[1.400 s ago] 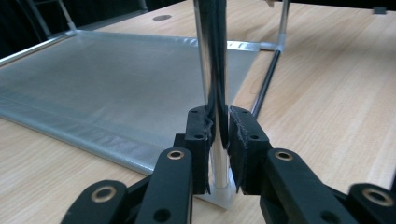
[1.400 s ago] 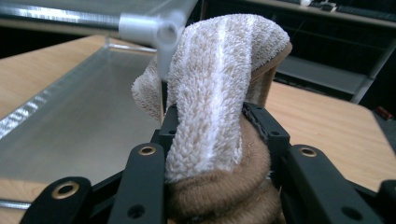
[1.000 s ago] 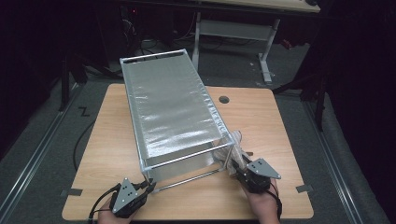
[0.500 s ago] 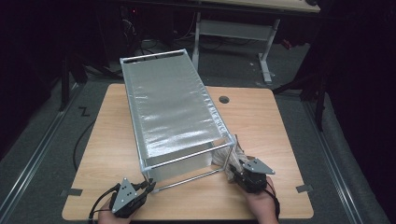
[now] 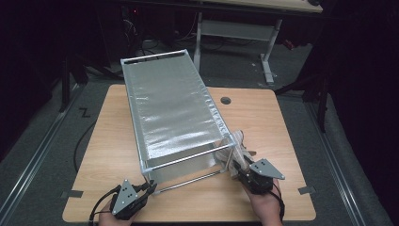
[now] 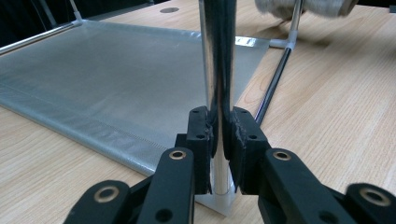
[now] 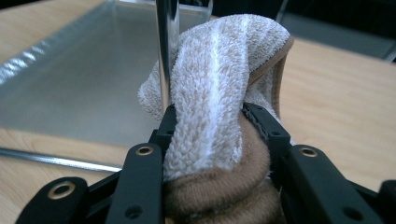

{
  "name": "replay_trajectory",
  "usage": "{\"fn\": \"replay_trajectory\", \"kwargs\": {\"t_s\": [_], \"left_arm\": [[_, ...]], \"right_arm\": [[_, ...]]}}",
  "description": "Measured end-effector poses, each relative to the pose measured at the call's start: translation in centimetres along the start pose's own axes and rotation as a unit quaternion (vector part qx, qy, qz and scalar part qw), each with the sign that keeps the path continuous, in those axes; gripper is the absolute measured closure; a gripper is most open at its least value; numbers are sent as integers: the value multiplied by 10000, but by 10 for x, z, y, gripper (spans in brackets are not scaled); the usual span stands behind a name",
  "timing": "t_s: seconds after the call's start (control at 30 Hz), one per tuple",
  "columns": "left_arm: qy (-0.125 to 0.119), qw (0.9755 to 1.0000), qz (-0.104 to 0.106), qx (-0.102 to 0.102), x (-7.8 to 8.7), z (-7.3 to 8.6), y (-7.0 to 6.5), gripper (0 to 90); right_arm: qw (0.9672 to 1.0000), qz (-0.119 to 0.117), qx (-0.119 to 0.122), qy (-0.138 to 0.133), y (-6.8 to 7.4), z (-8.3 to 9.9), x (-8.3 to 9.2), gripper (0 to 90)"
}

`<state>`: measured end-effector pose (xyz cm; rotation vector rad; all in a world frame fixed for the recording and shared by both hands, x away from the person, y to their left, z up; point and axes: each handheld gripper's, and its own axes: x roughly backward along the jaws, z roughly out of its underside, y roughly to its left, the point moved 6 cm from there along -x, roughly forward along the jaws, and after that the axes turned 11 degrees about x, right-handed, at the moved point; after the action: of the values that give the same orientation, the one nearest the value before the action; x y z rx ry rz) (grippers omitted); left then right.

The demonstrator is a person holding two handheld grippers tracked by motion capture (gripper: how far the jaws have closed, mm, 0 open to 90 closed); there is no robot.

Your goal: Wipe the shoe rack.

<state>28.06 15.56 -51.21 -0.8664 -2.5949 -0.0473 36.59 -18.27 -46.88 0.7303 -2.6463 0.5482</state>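
On the wooden table [image 5: 263, 117], in the high view, a tall metal frame [image 5: 174, 110] with silvery mesh sides stands lengthwise. The left gripper [image 5: 149, 187] sits at its near left corner, and the right gripper [image 5: 235, 167] at its near right corner, holding a beige and white towel [image 5: 239, 147] against the post there. Compared with a second ago, the frame and left gripper lie as they did, while the right gripper and towel have shifted slightly along that post.

In the left gripper view, the left gripper [image 6: 218, 135] is clamped tight on the chrome corner post [image 6: 217, 60], just above its white foot on the table [image 6: 336, 116].

In the right gripper view, the right gripper [image 7: 212, 128] is closed partway on the bunched towel [image 7: 219, 93], which presses against a chrome post [image 7: 166, 51].
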Motion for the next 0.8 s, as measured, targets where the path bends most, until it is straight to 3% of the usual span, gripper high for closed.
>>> {"fn": "replay_trajectory", "kwargs": {"t_s": [0.37, 0.5, 0.8], "left_arm": [[1, 10000, -10, -16, 0, 0, 0, 790], [2, 10000, -4, -22, 0, 0, 0, 790], [-1, 10000, 2, -30, 0, 0, -1, 791]], "right_arm": [[9959, 294, -50, -853, -13, -38, 35, 621], [9963, 267, -41, -810, -12, -36, 33, 622], [9994, 95, 78, -333, -3, -13, 14, 622]]}}
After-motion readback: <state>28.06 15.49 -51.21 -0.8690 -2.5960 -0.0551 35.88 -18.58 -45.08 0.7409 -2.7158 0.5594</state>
